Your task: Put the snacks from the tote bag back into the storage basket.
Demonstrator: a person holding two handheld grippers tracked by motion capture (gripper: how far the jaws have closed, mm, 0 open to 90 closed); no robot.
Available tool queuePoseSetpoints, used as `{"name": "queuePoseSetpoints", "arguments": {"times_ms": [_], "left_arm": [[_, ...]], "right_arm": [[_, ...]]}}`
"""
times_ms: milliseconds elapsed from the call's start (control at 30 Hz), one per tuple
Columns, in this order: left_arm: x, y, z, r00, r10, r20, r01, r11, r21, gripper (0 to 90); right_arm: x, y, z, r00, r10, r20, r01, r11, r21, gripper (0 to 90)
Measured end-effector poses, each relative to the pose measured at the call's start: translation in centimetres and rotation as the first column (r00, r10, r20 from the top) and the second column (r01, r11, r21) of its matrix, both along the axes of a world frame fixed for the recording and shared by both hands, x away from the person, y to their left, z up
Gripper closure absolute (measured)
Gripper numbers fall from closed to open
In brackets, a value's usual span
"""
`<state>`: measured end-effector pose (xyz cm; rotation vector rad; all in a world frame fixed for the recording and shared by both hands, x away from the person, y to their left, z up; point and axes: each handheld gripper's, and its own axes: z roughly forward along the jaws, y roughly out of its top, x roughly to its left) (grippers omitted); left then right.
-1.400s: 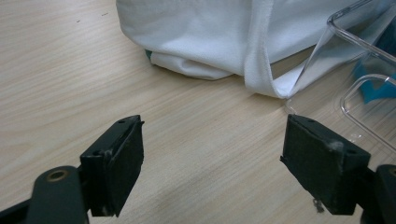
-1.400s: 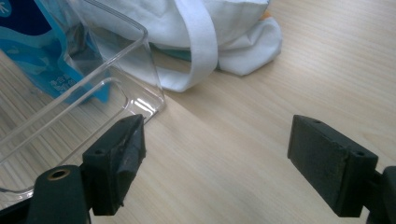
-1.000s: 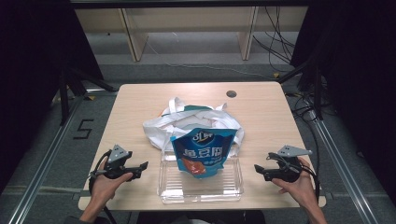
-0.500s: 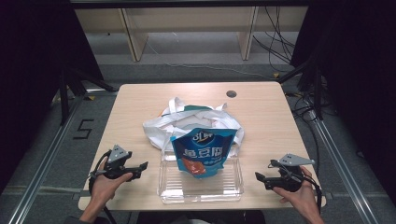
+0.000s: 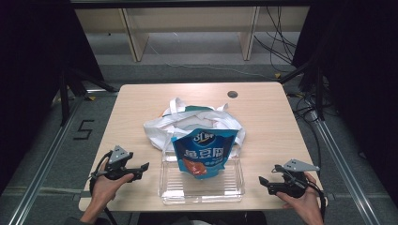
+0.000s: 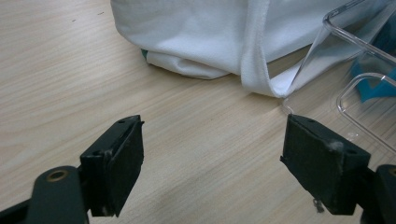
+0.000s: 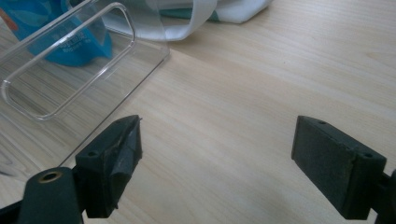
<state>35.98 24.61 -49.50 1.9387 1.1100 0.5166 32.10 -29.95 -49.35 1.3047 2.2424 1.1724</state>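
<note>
Clear plastic tray (image 5: 202, 187) cut off in both gripper views, left tongs (image 5: 141, 168) and right tongs (image 5: 264, 183) wide apart, empty

High view looks down overhead; both gripper views sit low, sharing the clear tray (image 5: 202, 192) (image 6: 355, 60) (image 7: 70, 70).
</note>
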Motion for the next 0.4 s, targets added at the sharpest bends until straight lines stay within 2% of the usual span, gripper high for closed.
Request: {"name": "queuePoseSetpoints", "arguments": {"times_ms": [33,67,100,133,167,200,233,267,300,400], "left_arm": [[0.01,0.0,-0.01,1.0,0.0,0.0,0.0,1.0,0.0,20.0],[0.01,0.0,-0.02,1.0,0.0,-0.001,0.0,1.0,0.0,20.0],[0.0,0.17,0.08,0.9998,-0.016,-0.009,0.017,0.9995,0.026,20.0],[0.03,-0.01,0.04,0.9999,-0.011,0.003,0.011,0.9999,0.006,20.0],[0.04,0.02,0.07,0.9999,-0.014,0.003,0.014,0.9998,0.011,20.0],[0.04,0.02,0.06,0.9999,-0.013,0.003,0.013,0.9999,0.009,20.0],[0.05,0.03,0.04,0.9999,-0.014,0.004,0.014,0.9999,0.008,20.0],[0.03,0.01,0.04,0.9999,-0.01,0.004,0.01,0.9999,0.01,20.0],[0.03,0.01,0.04,0.9999,-0.01,0.003,0.01,0.9999,0.011,20.0],[0.03,-0.01,0.05,0.9999,-0.012,0.002,0.012,0.9999,0.012,20.0]], "right_arm": [[0.17,-0.26,-0.01,0.9993,0.013,0.035,-0.013,0.9998,-0.017,17.2],[-0.09,-0.02,0.05,1.0,-0.007,0.006,0.007,0.9999,0.009,17.2],[0.23,-0.28,-0.04,0.9988,0.003,0.05,-0.002,0.9998,-0.02,17.2],[0.23,-0.28,-0.03,0.9989,0.002,0.047,-0.001,0.9998,-0.017,17.2],[0.18,-0.31,-0.01,0.9989,0.012,0.044,-0.012,0.9999,-0.01,17.1],[-0.07,-0.04,0.02,0.9999,-0.006,0.01,0.005,0.9999,0.01,17.2],[0.13,-0.21,-0.03,0.9997,0.015,0.021,-0.015,0.9999,-0.006,17.1],[0.11,-0.22,0.02,0.9997,0.016,0.016,-0.016,0.9998,-0.008,17.2],[0.15,-0.26,0.03,0.9993,0.014,0.033,-0.013,0.9997,-0.022,17.1],[0.17,-0.22,-0.05,0.9994,0.014,0.032,-0.014,0.9999,-0.008,17.1]]}}
